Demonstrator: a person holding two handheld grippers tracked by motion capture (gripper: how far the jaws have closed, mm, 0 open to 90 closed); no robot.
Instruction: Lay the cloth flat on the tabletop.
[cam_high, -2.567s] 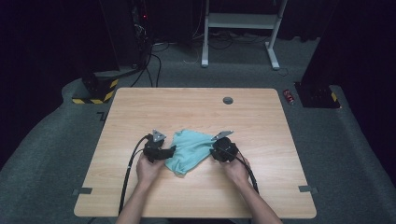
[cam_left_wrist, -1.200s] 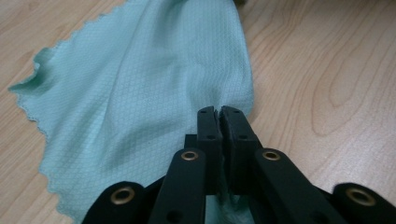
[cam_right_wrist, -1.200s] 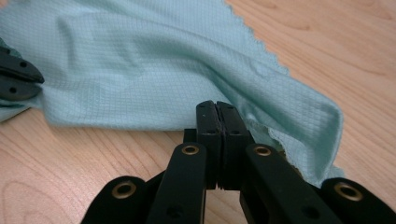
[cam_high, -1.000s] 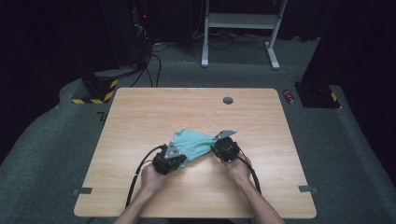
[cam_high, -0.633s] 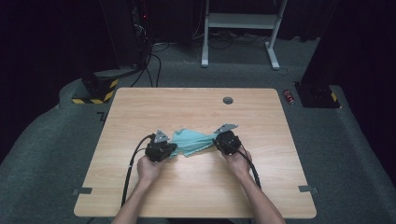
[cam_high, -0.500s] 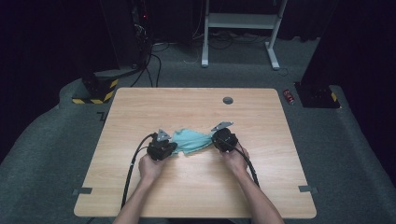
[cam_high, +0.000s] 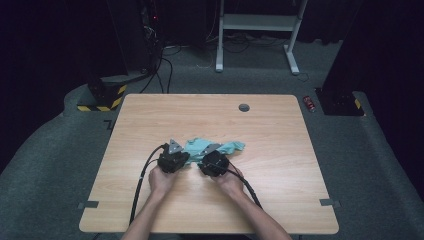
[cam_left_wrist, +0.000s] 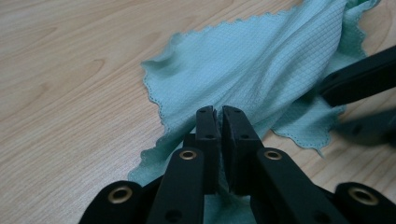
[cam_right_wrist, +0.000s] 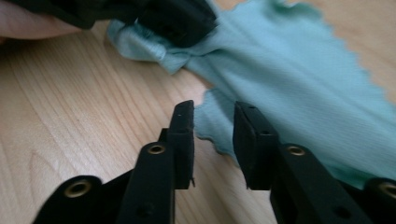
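Note:
A teal cloth (cam_high: 222, 147) lies crumpled at the middle of the wooden table (cam_high: 280, 135). My left gripper (cam_high: 187, 157) is shut on a bunched fold at the cloth's left end; in the left gripper view its jaws (cam_left_wrist: 218, 112) stand almost together with the cloth (cam_left_wrist: 261, 65) pinched between them. My right gripper (cam_high: 205, 160) sits just right of it, and its jaws have just been opening. In the right gripper view they (cam_right_wrist: 212, 109) stand apart over a scalloped edge of the cloth (cam_right_wrist: 299, 70) without pressing on it. The left gripper (cam_right_wrist: 177, 18) holds its fold just beyond.
A small black grommet (cam_high: 244, 107) sits near the table's far edge. Grey tape marks (cam_high: 88, 204) lie at the near corners. On the floor beyond are a red can (cam_high: 310, 103), a yellow-and-black striped base (cam_high: 102, 97) and a white frame (cam_high: 220, 45).
The right gripper has let go of the cloth's right end and slid left, close to the left gripper. The freed right end now lies loose on the table. The left hand has kept still.

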